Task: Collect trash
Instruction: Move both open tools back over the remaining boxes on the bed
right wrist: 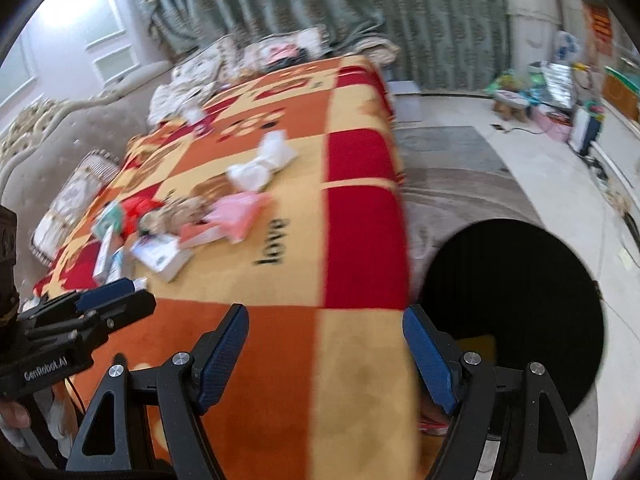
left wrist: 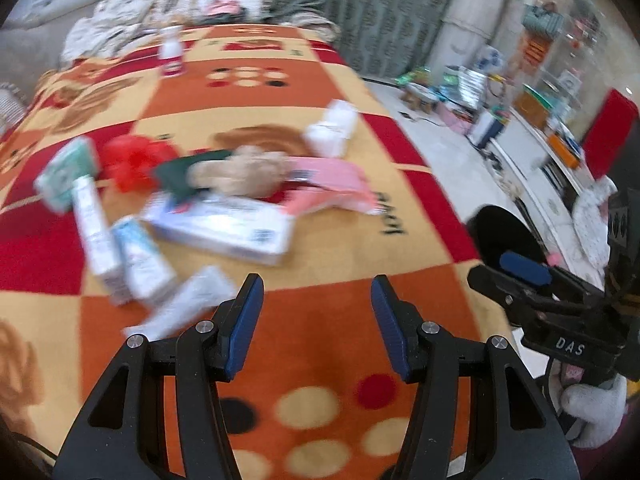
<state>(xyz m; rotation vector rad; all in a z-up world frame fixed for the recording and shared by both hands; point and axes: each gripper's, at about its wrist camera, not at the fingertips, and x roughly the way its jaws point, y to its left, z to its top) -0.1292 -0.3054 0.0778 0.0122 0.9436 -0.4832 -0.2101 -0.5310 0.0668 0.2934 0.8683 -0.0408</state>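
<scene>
Trash lies in a blurred heap on the patterned blanket (left wrist: 320, 248): a flat white box (left wrist: 224, 228), white cartons (left wrist: 96, 232), a white tube (left wrist: 188, 304), a red lump (left wrist: 136, 160), a beige fuzzy thing (left wrist: 240, 172), a pink wrapper (left wrist: 332, 184) and a white pack (left wrist: 332, 128). My left gripper (left wrist: 318, 300) hovers open over bare blanket, just right of the tube. My right gripper (right wrist: 326, 332) is open above the blanket's edge (right wrist: 360, 360), with nothing between its fingers. A black bin (right wrist: 520, 300) stands on the floor beside the bed, to the right gripper's right.
A small bottle (left wrist: 172, 52) stands far back on the blanket, before pillows and bedding (left wrist: 120, 28). Green curtains (right wrist: 320, 0) hang behind. Toys and boxes (left wrist: 480, 96) crowd the far floor by a white cabinet (left wrist: 560, 184). A gloved hand (left wrist: 596, 408) holds the right gripper's handle.
</scene>
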